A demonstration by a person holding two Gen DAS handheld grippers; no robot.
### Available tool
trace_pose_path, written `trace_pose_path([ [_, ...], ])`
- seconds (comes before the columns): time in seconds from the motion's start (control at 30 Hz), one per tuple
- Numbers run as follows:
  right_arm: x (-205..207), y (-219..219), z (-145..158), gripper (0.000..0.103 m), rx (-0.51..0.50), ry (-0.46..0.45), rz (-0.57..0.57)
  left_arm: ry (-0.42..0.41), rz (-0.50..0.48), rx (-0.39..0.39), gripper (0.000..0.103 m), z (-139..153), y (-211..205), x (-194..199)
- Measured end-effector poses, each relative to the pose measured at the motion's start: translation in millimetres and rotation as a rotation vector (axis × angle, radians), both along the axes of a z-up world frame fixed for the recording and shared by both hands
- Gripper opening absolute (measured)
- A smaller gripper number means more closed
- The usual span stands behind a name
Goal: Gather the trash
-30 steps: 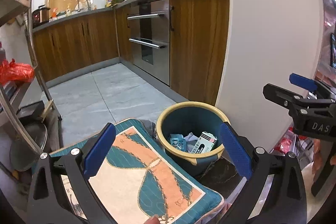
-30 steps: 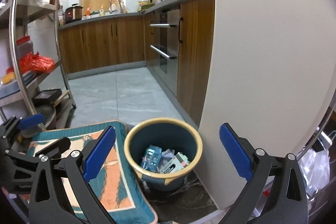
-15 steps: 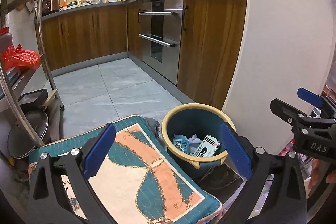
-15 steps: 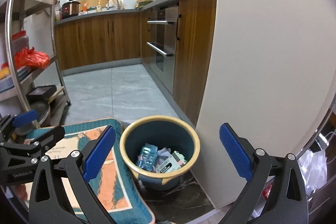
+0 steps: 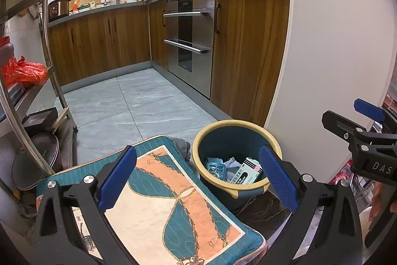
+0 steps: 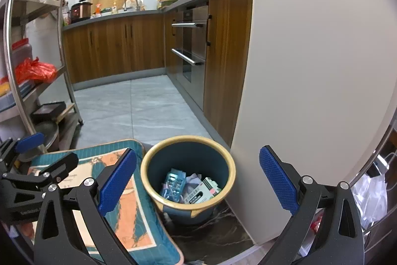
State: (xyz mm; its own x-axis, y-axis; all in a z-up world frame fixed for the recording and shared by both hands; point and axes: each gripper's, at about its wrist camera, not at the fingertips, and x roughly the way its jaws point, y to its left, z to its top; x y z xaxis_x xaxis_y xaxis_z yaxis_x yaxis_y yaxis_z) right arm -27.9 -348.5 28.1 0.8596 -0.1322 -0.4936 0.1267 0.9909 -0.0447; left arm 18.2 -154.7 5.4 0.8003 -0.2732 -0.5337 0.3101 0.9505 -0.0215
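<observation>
A teal bin with a yellow rim [image 5: 197, 140] [image 6: 230, 165] stands on the floor against a white wall panel. Inside lie a light blue blister pack [image 5: 215, 167] [image 6: 173, 181], crumpled paper [image 6: 194, 178] and a white box with dark print [image 5: 244, 174] [image 6: 201, 193]. My left gripper [image 5: 197, 180] hangs open above a patterned cushion and the bin, holding nothing. My right gripper [image 6: 197, 180] is open too, above the bin, with nothing between its blue pads. Each gripper shows at the edge of the other's view.
A teal and orange cushion [image 5: 173, 203] [image 6: 124, 205] lies left of the bin. A metal shelf rack [image 6: 37, 81] with a red bag [image 6: 34, 71] stands at the left. Wooden cabinets [image 5: 248, 51], an oven [image 5: 188, 41] and grey floor tiles [image 5: 139, 106] lie beyond.
Both views have drawn back and risen a little from the bin; it sits lower and smaller in the frames. Both grippers stay open and nothing in the bin has moved.
</observation>
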Motion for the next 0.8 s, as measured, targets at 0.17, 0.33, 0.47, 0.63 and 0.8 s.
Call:
trace_pose_path([
  [0.17, -0.1, -0.1, -0.6, 0.098, 0.001, 0.000, 0.000, 0.001, 0.001, 0.004, 0.098, -1.3, -2.4, -0.4],
  [0.33, -0.2, -0.7, -0.8, 0.098, 0.001, -0.003, -0.001, 0.006, 0.008, 0.005, 0.098, -2.0, -2.0, 1.0],
  [0.47, -0.4, -0.8, -1.3, 0.098, 0.001, -0.002, 0.000, 0.009, 0.009, 0.002, 0.098, -1.7, -0.7, 0.6],
  [0.63, -0.7, -0.3, -1.2, 0.098, 0.001, -0.003, -0.001, 0.010, 0.009, 0.004, 0.098, -1.8, -0.7, 1.0],
  [0.8, -0.3, -3.5, -2.4, 0.098, 0.004, -0.004, -0.007, 0.014, 0.009, 0.002, 0.098, -1.7, 1.7, 1.4],
])
